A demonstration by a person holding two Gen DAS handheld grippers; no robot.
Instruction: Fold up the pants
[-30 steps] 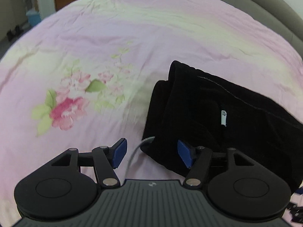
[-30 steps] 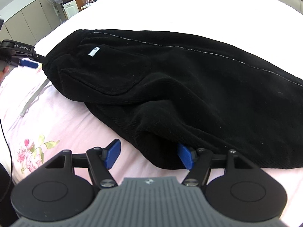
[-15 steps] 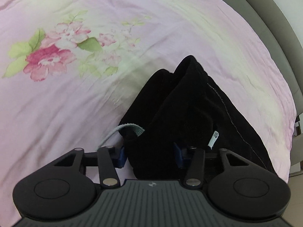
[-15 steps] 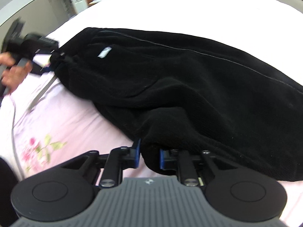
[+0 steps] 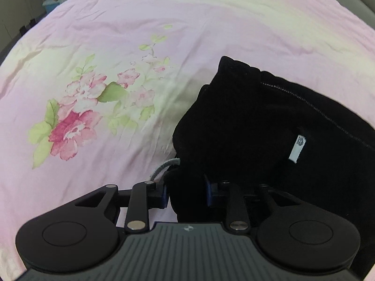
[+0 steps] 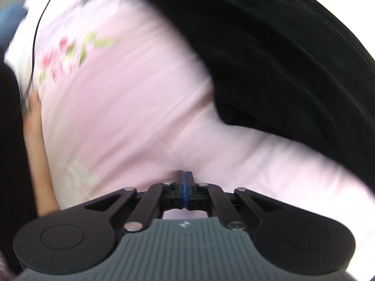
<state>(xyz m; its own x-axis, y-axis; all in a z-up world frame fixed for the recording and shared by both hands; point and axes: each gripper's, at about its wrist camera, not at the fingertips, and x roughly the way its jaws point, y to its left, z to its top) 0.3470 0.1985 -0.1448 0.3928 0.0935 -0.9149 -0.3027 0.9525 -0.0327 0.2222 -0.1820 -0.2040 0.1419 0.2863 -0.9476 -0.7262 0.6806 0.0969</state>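
a small white tag (image 5: pixel 298 147) is sewn on the black pants (image 5: pixel 257 128), its mark too small to read. they lie on a bed under a pink flowered quilt (image 5: pixel 140 53). the left gripper (image 5: pixel 186 193) has just been closing and now pinches the bunched waistband by the grey drawstring (image 5: pixel 164 165). the right gripper (image 6: pixel 185 187), around the fabric edge a moment ago, is now fully closed on nothing over bare quilt.

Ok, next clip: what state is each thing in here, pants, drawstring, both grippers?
Pants: bunched on the pink bedsheet, unfolded.
Drawstring: loose, hanging out by the gripped edge.
Left gripper: jaws just closing, clamped on a fold of the pants.
Right gripper: jaws shut, nothing visible between them, pants lying apart.
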